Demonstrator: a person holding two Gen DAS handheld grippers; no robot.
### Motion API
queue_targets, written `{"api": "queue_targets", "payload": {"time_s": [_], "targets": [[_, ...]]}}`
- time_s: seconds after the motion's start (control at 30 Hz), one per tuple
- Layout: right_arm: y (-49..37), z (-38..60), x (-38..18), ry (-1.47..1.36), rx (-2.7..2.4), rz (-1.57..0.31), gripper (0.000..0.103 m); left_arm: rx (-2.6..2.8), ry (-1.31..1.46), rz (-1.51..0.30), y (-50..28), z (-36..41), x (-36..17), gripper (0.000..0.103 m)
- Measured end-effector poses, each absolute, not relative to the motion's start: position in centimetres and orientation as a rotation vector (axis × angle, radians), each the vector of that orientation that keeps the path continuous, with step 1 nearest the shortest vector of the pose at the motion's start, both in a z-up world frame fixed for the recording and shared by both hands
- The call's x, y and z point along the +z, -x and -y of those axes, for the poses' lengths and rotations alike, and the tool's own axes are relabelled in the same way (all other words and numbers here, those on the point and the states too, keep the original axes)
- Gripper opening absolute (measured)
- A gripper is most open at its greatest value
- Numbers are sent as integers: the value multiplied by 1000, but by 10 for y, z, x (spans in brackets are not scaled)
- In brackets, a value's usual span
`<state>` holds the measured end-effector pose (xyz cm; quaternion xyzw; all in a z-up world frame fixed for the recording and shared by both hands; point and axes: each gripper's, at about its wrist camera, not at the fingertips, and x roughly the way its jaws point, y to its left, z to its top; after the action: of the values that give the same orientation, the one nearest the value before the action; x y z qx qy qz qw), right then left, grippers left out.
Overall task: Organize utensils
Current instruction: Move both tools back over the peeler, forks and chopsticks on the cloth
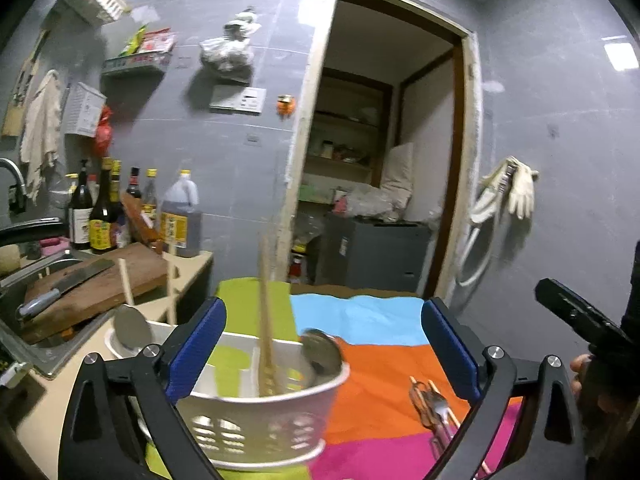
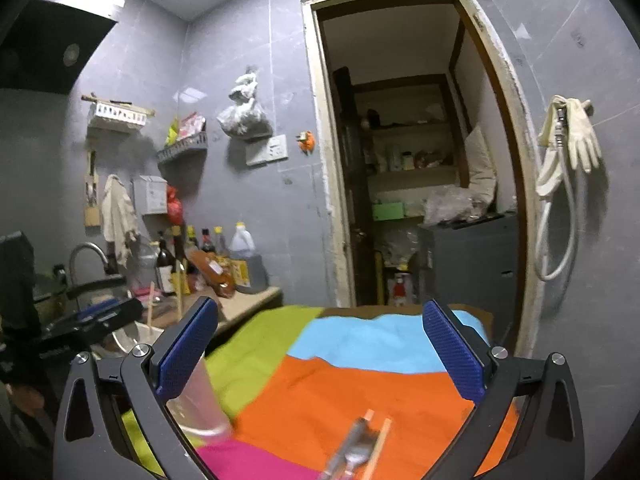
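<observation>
Your left gripper (image 1: 322,344) has its blue fingers (image 1: 196,348) spread wide and released; nothing is clamped between them. The white utensil caddy (image 1: 256,420) sits directly below and between them, at the near left edge of the worktop (image 1: 384,380), on the green panel of the multicoloured cloth.

Your right gripper (image 2: 320,350) is likewise released, fingers (image 2: 452,354) apart and holding nothing. A clear plastic cup (image 2: 200,408) stands just beside its left finger, seemingly not gripped.

Done so far, in my judgement: the caddy already holds a pair of wooden chopsticks (image 1: 266,320) standing upright in a middle compartment, a metal spoon (image 1: 322,350) leaning at its right rim, and a second spoon (image 1: 132,326) with more chopsticks (image 1: 172,280) at its far left side. Exactly which compartment those last pieces occupy, I cannot tell.

Left to do: a small pile of loose utensils (image 1: 434,408) lies on the orange panel toward the near right edge, well apart from the caddy. It appears to include a fork and chopsticks; blur prevents a count. The right wrist view shows the same pile (image 2: 360,448) just below your right gripper.

Farther off, a cleaver (image 1: 64,286) rests on a cutting board (image 1: 104,288) by the sink, with sauce bottles (image 1: 102,212) behind.

The task appears partly complete.
</observation>
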<state>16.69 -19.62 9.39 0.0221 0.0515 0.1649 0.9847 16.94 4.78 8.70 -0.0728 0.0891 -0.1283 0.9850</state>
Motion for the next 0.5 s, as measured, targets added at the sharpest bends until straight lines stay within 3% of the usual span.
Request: {"api": "queue_targets", "payload": {"time_s": [0.5], "targets": [[-165,238,62,29,229,-216,103,-364,25,-350,-184,31,50,97]]}}
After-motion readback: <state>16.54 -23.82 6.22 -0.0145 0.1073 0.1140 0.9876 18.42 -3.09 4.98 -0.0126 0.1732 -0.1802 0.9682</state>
